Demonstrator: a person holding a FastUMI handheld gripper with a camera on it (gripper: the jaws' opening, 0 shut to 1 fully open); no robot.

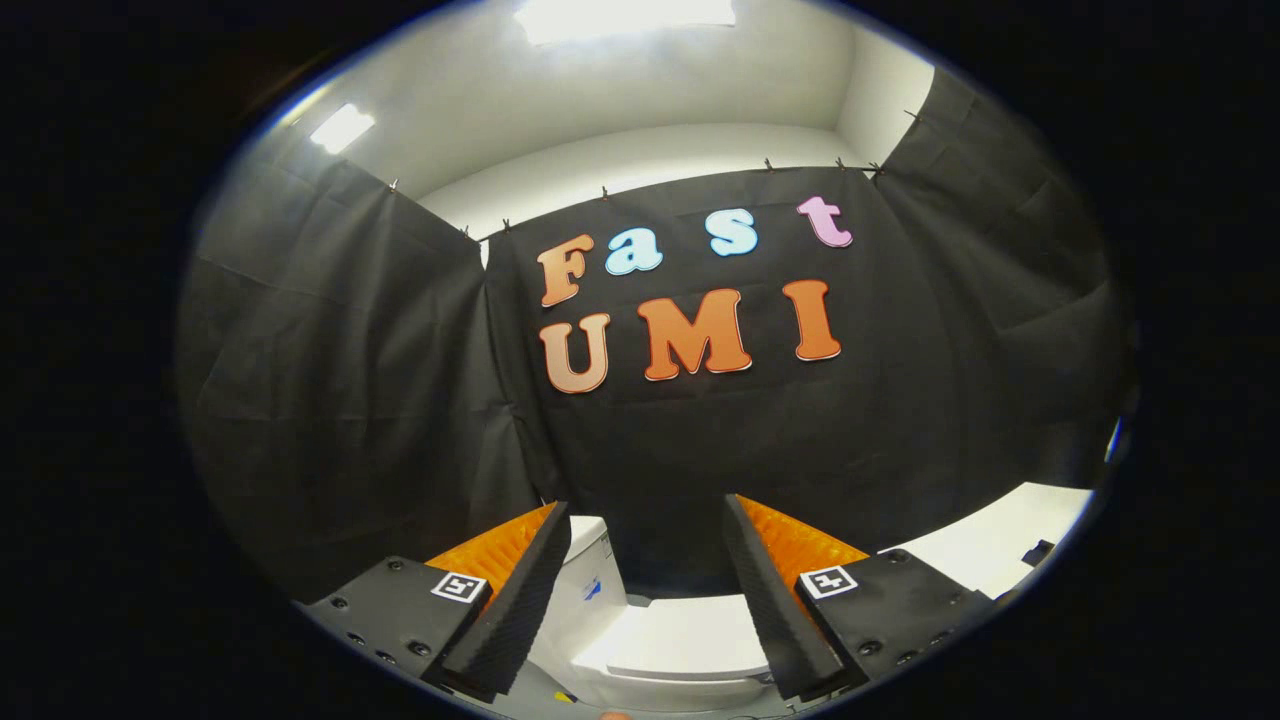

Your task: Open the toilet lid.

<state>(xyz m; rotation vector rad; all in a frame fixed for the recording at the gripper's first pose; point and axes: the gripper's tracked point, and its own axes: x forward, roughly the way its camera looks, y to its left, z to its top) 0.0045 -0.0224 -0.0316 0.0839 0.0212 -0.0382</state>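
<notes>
While it hangs up in the air like this, gripper: the claw is spread wide, fingers well apart, and nothing sits between them.
Grip: not holding anything, and neither finger touches the toilet as far as I can tell.
Finger pads: ribbed on the inner faces, angled in toward each other a bit at the far tips.
Markers: one little square black-and-white tag on top of each finger block.
Toilet lid: the white lid is down low, showing through the gap between the two fingers and below them; looks flat and closed, though the fingers hide its sides.
Tank: the white toilet tank stands just behind the lid, right next to the left finger's tip, with a small blue mark on it that's too small to make out.
Aim: the claw points more at the wall than at the lid, so the lid sits under the fingers rather than ahead of them.
Wall: black cloth hung across the back and both sides, clipped along the top edge.
Side surface: a white counter-ish surface off past the right finger, with a small dark object on it, can't tell what.
Ceiling: white, with a bright light panel overhead and a second one off to the left.
</notes>
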